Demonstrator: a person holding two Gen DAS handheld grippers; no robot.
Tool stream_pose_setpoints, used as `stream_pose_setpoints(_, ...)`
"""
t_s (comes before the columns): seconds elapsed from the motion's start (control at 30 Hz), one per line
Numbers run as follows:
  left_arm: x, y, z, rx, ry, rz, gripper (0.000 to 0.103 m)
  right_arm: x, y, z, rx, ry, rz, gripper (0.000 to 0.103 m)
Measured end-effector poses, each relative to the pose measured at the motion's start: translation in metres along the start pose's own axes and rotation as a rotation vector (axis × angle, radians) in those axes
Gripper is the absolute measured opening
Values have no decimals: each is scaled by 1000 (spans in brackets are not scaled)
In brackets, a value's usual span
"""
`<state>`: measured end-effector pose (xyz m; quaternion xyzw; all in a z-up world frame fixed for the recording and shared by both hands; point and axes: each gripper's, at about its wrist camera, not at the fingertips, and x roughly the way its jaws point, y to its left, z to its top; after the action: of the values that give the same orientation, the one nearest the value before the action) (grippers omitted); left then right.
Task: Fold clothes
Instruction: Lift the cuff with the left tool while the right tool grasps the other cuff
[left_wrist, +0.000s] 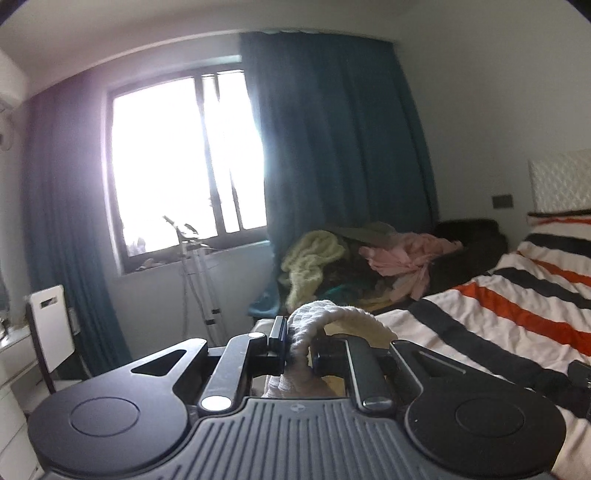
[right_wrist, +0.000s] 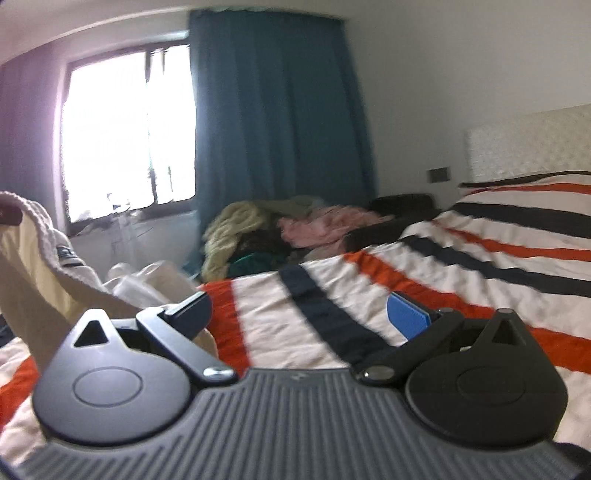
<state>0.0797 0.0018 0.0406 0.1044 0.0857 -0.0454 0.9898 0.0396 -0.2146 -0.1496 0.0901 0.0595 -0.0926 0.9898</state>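
Left gripper (left_wrist: 297, 349) clenched on cream knit garment (left_wrist: 325, 314), lifted above striped bed (left_wrist: 480, 314). Right gripper (right_wrist: 306, 314) released, jaws wide, nothing held. Suggest right grabs opposite hem, pulls fabric taut before laying flat.

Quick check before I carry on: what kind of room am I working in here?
Most likely a home bedroom. A bed with a striped cover and a padded headboard fills the right side, teal curtains flank a window, and unfolded clothes are heaped beyond the bed.
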Motion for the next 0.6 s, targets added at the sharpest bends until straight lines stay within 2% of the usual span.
stream_pose_setpoints(0.27,-3,71,-57,-135,150,25,17,29,39,-30,-97,218,183,103)
stream_pose_setpoints(0.4,8,87,-76,-132,280,35,24,44,37,-38,-33,296,232,99)
stream_pose_setpoints(0.43,10,88,-79,-120,297,41,25,49,36,-40,-13,312,237,95)
stream_pose_setpoints(0.53,20,91,-87,-100,345,46,26,65,35,-50,9,378,234,74)
stream_pose_setpoints(0.6,32,90,-90,-97,373,36,28,74,35,-60,24,429,238,73)
